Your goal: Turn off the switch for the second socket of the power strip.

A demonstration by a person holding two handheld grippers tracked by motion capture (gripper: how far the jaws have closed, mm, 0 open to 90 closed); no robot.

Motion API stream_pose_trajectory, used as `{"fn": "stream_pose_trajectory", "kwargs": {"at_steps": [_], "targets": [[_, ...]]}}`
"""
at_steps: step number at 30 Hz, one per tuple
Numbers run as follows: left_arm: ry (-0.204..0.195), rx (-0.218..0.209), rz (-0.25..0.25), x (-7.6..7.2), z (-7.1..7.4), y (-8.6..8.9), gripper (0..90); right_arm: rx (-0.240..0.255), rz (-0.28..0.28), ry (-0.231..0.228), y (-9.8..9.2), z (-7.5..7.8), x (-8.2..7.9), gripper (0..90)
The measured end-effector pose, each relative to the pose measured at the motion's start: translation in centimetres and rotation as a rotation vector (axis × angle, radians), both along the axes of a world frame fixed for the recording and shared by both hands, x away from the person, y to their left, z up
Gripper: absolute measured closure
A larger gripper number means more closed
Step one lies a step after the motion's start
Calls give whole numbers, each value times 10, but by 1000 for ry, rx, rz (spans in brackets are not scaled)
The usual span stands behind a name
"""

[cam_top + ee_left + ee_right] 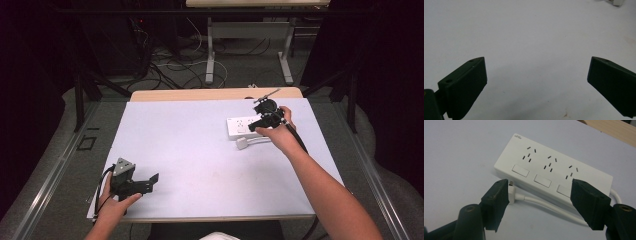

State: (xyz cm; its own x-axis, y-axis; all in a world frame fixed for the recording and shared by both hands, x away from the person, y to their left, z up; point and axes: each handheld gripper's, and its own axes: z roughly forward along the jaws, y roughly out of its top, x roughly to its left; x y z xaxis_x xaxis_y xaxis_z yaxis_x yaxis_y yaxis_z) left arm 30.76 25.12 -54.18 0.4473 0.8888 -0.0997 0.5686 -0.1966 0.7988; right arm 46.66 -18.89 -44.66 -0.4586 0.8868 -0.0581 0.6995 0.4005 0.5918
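The right tool (539, 195) is held over the near edge of the power strip (554, 167), its jaws parted and gripping nothing. The strip lies flat on the bench (200, 150), its plug (242, 143) just beside it. The left tool (536, 77) is held wide open, well apart, over bare bench.

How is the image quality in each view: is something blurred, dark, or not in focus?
High view: the white table sheet is evenly lit, the room around it nearly black. Left gripper view: the black jaws are soft and out of focus, throwing faint shadows. Right gripper view: the white three-outlet power strip is sharp, while the near jaws are slightly blurred.
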Motion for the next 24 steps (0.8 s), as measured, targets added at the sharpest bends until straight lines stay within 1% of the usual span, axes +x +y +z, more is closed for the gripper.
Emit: {"fn": "stream_pose_trajectory", "kwargs": {"at_steps": [1, 3, 6, 7, 9, 12, 13, 14, 16, 19, 24], "targets": [[0, 1, -1, 0, 0, 0, 25, -9, 6, 0, 1, -1, 1, 309], [0, 0, -1, 0, 0, 0, 25, -4, 4, 8, 4, -2, 3, 323], [0, 0, 0, 0, 0, 0, 25, -13, 16, 21, 8, -5, 6, 330], [1, 0, -1, 0, 0, 0, 26, -8, 7, 16, 10, -6, 7, 330], [1, 0, 0, 0, 0, 0, 26, 1, 6, 29, 13, -9, 8, 332], [1, 0, -1, 0, 0, 0, 26, -6, 6, 37, 16, -12, 11, 333], [1, 1, -1, 0, 0, 0, 26, -22, 3, 36, 16, -13, 12, 340], [1, 0, -1, 0, 0, 0, 26, -15, 7, 35, 16, -15, 13, 351], [2, 0, -1, 0, 0, 0, 26, -3, -7, 45, 16, -16, 15, 361], [3, 1, -2, 0, -1, 0, 26, -6, -15, 42, 15, -19, 18, 371], [5, 0, -1, 0, -1, 0, 26, -1, -35, 58, 15, -23, 23, 396]]}}
